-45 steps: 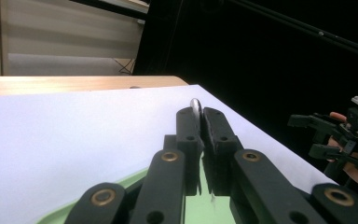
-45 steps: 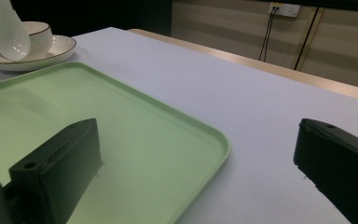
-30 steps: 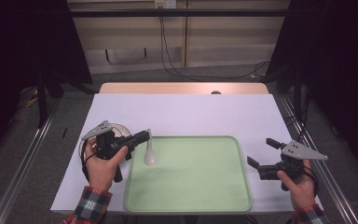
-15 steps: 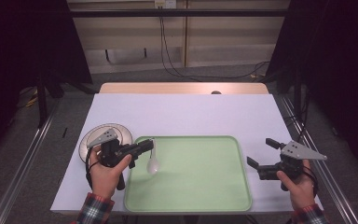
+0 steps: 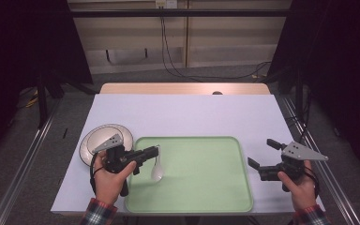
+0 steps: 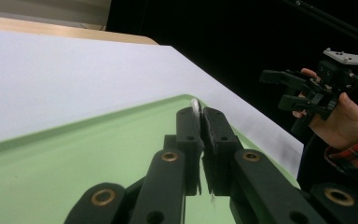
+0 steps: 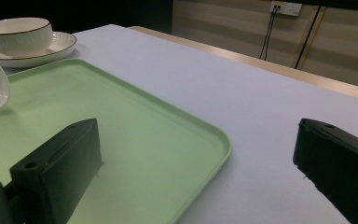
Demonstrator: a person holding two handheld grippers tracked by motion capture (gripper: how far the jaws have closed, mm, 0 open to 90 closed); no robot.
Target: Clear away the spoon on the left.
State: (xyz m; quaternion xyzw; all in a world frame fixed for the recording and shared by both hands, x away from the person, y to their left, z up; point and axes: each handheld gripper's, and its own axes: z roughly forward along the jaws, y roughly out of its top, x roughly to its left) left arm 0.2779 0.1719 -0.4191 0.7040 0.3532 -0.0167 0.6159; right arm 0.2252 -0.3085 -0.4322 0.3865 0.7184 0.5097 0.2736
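the left gripper is clamped on the handle of a white spoon, its jaws pressed together on the thin stem, as the left gripper view shows with the white tip poking up between them. the gripper lies roughly level and points toward the right edge of the table, while the spoon hangs nearly straight down from it, long axis upright, bowl lowest. the bowl is over the left part of the green tray, just inside the tray's left rim and close to its floor; whether it already touches the tray cannot be told. that is the relation the next move depends on: the tray floor lies directly below the bowl, so a short lowering and a tilt to lay the handle flat would likely set the spoon down inside it.

just beyond the tray's far left corner stands a bowl on a saucer, near the table's left edge. the right gripper waits off the tray's right edge with its jaws wide apart and nothing between them, well apart from the spoon, so the left hand is plainly the nearer one.
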